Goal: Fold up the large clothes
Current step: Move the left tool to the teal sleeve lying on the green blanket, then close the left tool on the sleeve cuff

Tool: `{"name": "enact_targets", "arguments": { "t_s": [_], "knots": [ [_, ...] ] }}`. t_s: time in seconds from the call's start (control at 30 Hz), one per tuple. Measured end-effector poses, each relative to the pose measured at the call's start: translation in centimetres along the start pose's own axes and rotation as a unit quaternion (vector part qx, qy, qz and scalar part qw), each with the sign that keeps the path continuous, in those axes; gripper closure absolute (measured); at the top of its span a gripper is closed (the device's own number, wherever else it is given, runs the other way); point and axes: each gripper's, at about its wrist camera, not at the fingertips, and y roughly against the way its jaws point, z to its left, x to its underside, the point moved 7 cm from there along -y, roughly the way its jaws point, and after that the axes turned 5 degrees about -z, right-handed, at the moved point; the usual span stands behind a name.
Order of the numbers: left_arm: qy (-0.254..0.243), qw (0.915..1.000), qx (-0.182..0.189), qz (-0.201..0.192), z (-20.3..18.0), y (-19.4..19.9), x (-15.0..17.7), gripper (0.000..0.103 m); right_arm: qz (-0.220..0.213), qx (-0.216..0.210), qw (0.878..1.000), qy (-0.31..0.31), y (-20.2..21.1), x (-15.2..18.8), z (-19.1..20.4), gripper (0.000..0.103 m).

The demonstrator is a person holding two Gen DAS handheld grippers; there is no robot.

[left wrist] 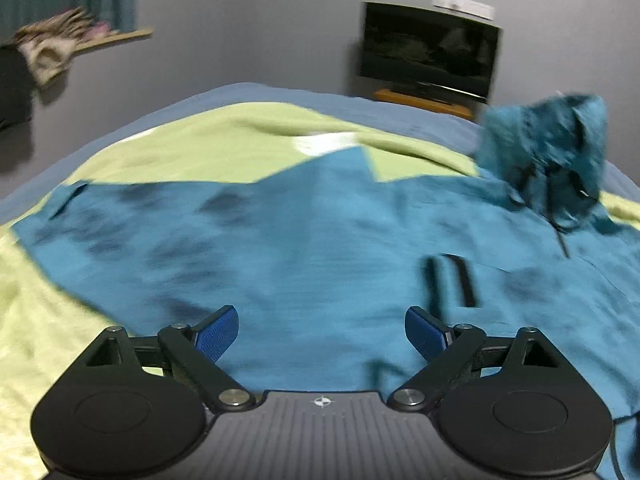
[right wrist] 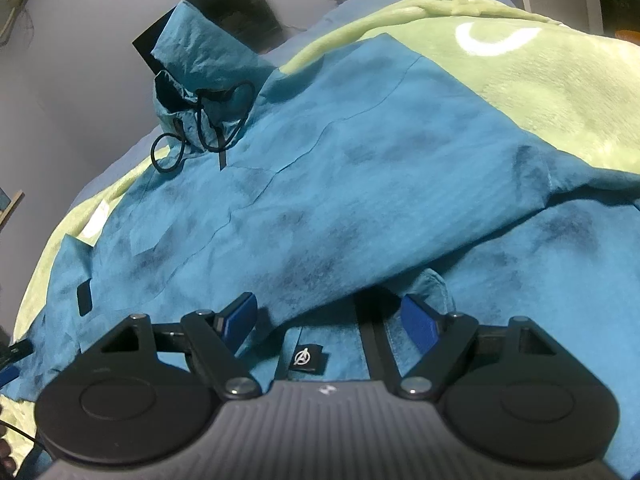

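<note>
A large teal hooded jacket (left wrist: 300,240) lies spread out on a light green blanket (left wrist: 200,148) on a bed. Its hood (left wrist: 548,148) stands bunched up at the right in the left wrist view, and at the upper left (right wrist: 200,56) in the right wrist view, with black drawstrings (right wrist: 216,120) looped below it. My left gripper (left wrist: 322,332) hovers open over the jacket's body, with nothing between its blue pads. My right gripper (right wrist: 328,320) is open above the jacket (right wrist: 340,184). A folded-over edge and a small black label (right wrist: 306,358) lie between and below its fingers, and the pads stand clear of the cloth.
The green blanket (right wrist: 540,76) covers a blue bedsheet (left wrist: 280,92). A dark television (left wrist: 428,56) on a wooden stand sits by the grey wall beyond the bed. A shelf with cloth items (left wrist: 52,44) hangs at the far left. A black pocket strip (left wrist: 460,280) marks the jacket.
</note>
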Motion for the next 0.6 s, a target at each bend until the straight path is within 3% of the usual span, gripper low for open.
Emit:
{"name": "enact_targets", "arguments": {
  "t_s": [0.2,0.33,0.47,0.6],
  "knots": [
    [0.088,0.9938,-0.066,0.012,11.1,-0.4,-0.3,0.014,0.003,0.008,1.0,0.008,-0.1,0.3,0.2,0.024],
    [0.17,0.9814,-0.074,0.051,17.8,-2.2,0.9,0.043,0.005,0.014,1.0,0.018,-0.3,0.5,0.4,0.024],
    [0.223,0.9683,-0.093,0.062,22.8,-4.1,1.8,0.045,0.009,0.023,0.999,0.031,-0.5,0.7,0.7,0.024],
    [0.278,0.955,-0.097,0.037,26.5,-5.0,1.6,0.049,0.012,0.035,0.998,0.046,-0.9,1.0,1.1,0.024]
  ]
}}
